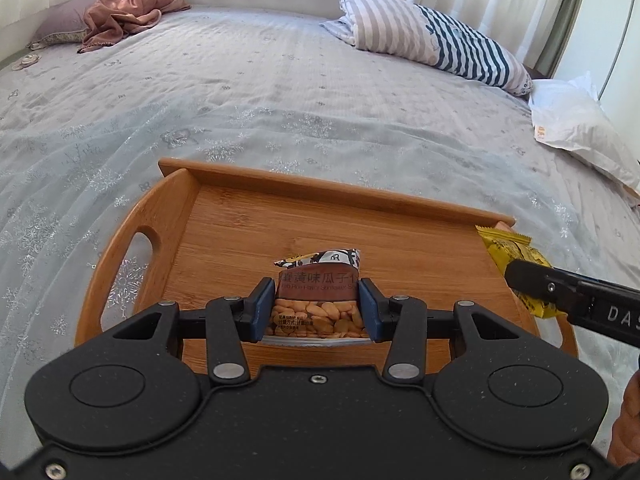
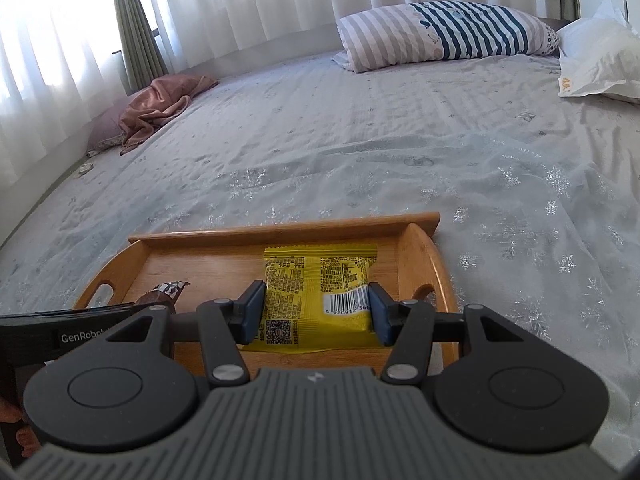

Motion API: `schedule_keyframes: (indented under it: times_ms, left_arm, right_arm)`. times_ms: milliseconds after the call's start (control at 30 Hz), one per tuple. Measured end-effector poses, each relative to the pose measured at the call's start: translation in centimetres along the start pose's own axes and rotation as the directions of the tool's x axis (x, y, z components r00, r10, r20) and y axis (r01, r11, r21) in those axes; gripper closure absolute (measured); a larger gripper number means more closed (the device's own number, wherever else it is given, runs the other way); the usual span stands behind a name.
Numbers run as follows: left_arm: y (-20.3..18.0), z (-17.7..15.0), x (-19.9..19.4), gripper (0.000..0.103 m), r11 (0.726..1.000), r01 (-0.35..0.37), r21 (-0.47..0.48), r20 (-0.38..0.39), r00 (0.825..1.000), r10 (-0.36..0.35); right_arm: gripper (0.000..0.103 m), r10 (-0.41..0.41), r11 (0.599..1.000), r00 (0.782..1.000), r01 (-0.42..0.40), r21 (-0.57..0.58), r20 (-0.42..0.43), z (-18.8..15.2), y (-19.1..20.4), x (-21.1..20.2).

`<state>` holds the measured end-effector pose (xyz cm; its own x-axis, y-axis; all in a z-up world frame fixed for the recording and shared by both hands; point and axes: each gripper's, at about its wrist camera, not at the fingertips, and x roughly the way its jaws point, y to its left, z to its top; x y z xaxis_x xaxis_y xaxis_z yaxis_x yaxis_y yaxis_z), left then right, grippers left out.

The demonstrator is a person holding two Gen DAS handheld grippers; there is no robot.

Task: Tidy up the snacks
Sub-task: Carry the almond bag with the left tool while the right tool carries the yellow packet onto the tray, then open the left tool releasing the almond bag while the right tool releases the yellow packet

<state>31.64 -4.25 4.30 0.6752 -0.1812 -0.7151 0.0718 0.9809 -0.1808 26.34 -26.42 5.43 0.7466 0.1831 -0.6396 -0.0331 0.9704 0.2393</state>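
Note:
A wooden tray (image 1: 224, 216) with cut-out handles lies on the bed; it also shows in the right wrist view (image 2: 416, 256). My left gripper (image 1: 317, 308) is shut on a brown sunflower seed packet (image 1: 318, 280) with a clear window, held over the tray's middle. My right gripper (image 2: 316, 308) is shut on a yellow snack packet (image 2: 316, 276), held over the tray's right part. The yellow packet (image 1: 516, 258) and right gripper show at the right edge of the left wrist view. The seed packet's tip (image 2: 170, 290) shows at the left of the right wrist view.
A grey patterned bedspread (image 1: 280, 92) covers the bed. A striped pillow (image 1: 436, 36) and a white bag (image 1: 576, 128) lie at the far right, a pink cloth (image 1: 128, 12) at the far left. Curtains hang behind.

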Motion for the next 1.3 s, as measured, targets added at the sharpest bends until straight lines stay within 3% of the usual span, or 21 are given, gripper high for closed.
schedule_keyframes:
  times_ms: [600,1300]
  left_arm:
    - [-0.8,1.0,2.4,0.060,1.000,0.022,-0.008,-0.023,0.999,-0.022]
    - [-3.7,1.7,5.4,0.060,0.994,0.101,0.034,-0.014,0.995,-0.101]
  right_arm:
    - [0.045,-0.052,0.998,0.997,0.053,0.019,-0.062,1.1,-0.7,3.6]
    - [0.045,-0.037,0.994,0.999,0.040,0.103,-0.033,0.9,-3.0,5.5]
